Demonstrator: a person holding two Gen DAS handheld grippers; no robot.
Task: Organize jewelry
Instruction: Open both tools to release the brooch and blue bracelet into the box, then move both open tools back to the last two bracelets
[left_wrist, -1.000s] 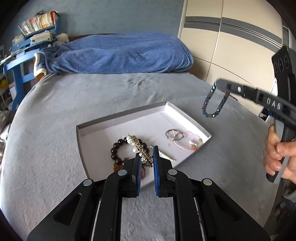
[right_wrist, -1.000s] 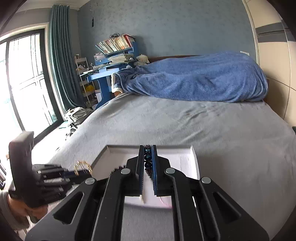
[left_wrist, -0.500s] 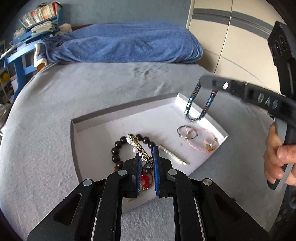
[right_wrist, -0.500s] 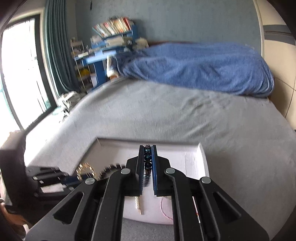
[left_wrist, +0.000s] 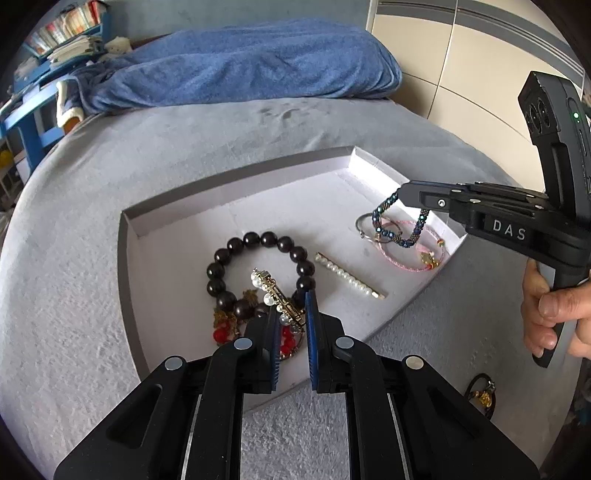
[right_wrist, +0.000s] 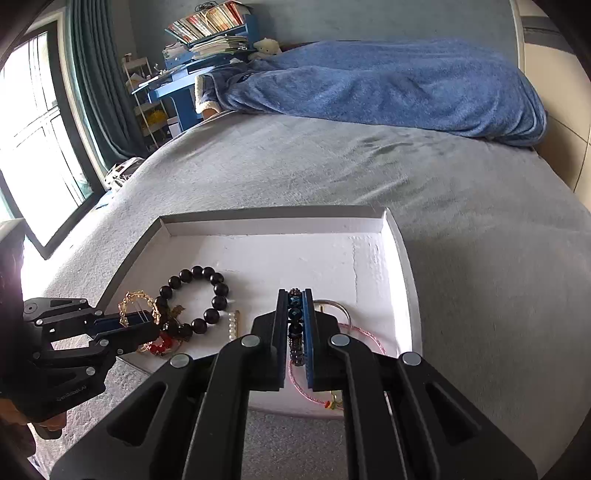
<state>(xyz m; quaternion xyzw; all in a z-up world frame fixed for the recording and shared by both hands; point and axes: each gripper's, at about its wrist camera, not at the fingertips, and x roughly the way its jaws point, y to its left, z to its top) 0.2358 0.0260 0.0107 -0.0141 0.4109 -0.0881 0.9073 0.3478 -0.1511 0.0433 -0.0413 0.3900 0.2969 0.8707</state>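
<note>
Blue bracelet (right_wrist: 295, 325) pinched in right claw (right_wrist: 295, 332) over tray (right_wrist: 402, 258).

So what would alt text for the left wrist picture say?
A left hand-held gripper pinches a gold and pearl bracelet over a white tray on a grey bed, beside a dark bead bracelet. The right hand-held gripper lowers a blue beaded bracelet into the tray.

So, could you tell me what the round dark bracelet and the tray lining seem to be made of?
Dark bracelet: glossy round beads, possibly polished wood or stone; each shows a bright highlight. Tray lining: looks like white foam, matte with a pebbled, seamed surface.
</note>
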